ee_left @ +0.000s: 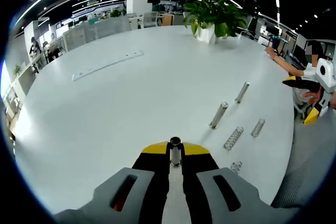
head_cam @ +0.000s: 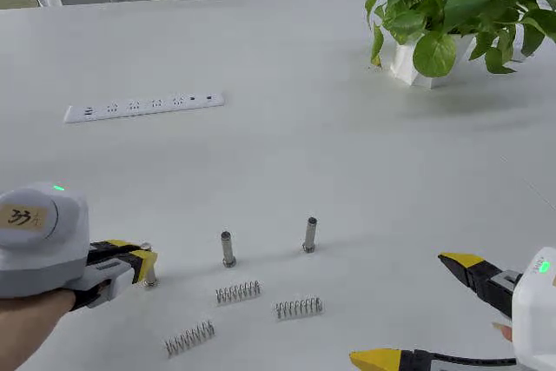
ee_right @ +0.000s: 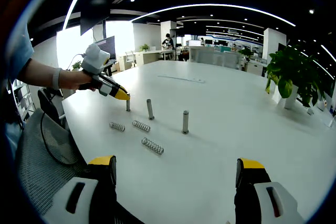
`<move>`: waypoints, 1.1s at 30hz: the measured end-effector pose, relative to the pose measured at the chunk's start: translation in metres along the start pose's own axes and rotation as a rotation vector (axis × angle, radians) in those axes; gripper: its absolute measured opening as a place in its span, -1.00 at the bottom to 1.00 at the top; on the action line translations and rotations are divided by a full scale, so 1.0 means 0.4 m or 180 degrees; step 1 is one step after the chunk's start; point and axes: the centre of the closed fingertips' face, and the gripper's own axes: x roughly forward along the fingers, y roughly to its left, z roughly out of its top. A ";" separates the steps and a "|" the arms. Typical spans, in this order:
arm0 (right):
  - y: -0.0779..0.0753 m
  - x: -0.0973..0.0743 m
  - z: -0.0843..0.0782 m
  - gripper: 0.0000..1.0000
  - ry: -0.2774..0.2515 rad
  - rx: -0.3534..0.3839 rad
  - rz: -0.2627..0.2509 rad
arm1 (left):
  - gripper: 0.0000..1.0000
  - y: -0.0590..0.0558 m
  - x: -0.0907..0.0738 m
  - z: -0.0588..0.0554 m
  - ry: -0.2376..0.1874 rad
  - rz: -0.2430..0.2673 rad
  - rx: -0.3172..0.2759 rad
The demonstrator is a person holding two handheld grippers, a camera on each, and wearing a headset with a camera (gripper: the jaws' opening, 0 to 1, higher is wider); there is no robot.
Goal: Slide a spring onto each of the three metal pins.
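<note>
Now my left gripper (head_cam: 139, 260) clenches the leftmost pin (head_cam: 150, 279) upright. Right of that pin the rightmost spring (head_cam: 299, 308) lies flat, nearer my spread right gripper (head_cam: 413, 308).

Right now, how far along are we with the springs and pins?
Done: nothing; the three springs lie loose on the table. In hand: the left tool looks closed on the leftmost pin; the right tool hangs open, empty. Remaining: springs onto all three pins, the other two pins standing bare.
</note>
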 end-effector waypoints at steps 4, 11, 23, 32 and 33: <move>0.000 0.000 0.000 0.89 0.0000 -0.0014 -0.0004 | -0.92 -0.004 -0.007 -0.006 -0.0022 0.0010 0.0016; 0.001 0.001 0.000 0.89 0.0009 -0.0027 0.0002 | -0.91 -0.011 -0.012 -0.011 -0.0049 0.0031 0.0055; 0.002 0.000 0.001 0.89 0.0004 -0.0028 -0.0004 | -0.91 -0.010 -0.015 -0.015 -0.0121 0.0101 0.0193; 0.002 0.000 0.001 0.89 0.0000 -0.0021 -0.0009 | -0.91 -0.007 -0.017 -0.015 -0.0166 0.0114 0.0212; 0.001 -0.001 0.001 0.89 -0.0001 -0.0027 -0.0012 | -0.91 -0.008 -0.018 -0.015 -0.0172 0.0110 0.0214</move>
